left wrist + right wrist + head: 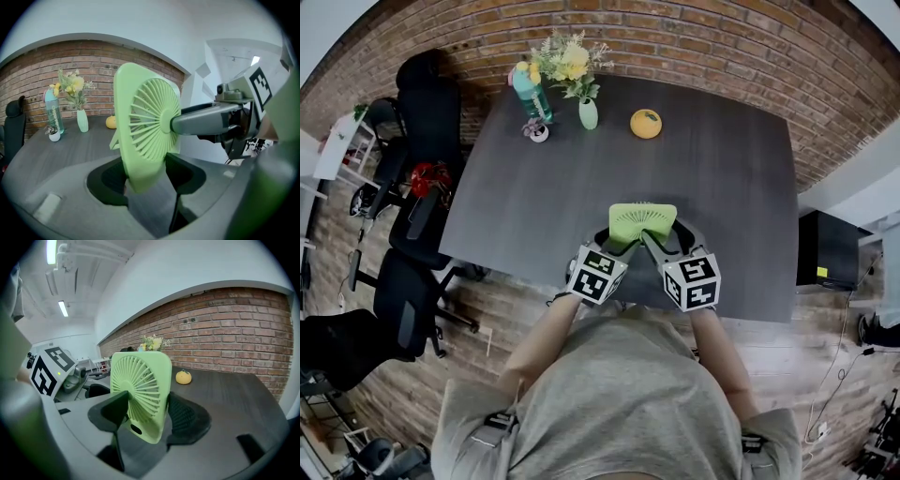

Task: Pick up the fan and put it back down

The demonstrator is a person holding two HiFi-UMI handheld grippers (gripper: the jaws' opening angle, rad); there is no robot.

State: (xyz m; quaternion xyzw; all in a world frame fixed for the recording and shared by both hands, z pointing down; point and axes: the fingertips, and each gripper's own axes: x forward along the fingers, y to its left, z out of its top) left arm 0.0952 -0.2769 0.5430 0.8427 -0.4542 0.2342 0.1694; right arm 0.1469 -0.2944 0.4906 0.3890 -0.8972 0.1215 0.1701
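The pale green square plastic fan (642,223) stood upright, seemingly just clear of the dark wooden worktop (722,169) near its front edge. The left tongs (617,242) and right tongs (664,242) both pinched it, with bare worktop directly beneath.

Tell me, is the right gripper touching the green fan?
Touching. The right gripper view shows the right gripper with one black pad pressed against each face of the green fan, with no gap on either side.

fan (642,223): light green | table (722,187): dark grey | wall (675,37): red brick | fruit (645,123): orange
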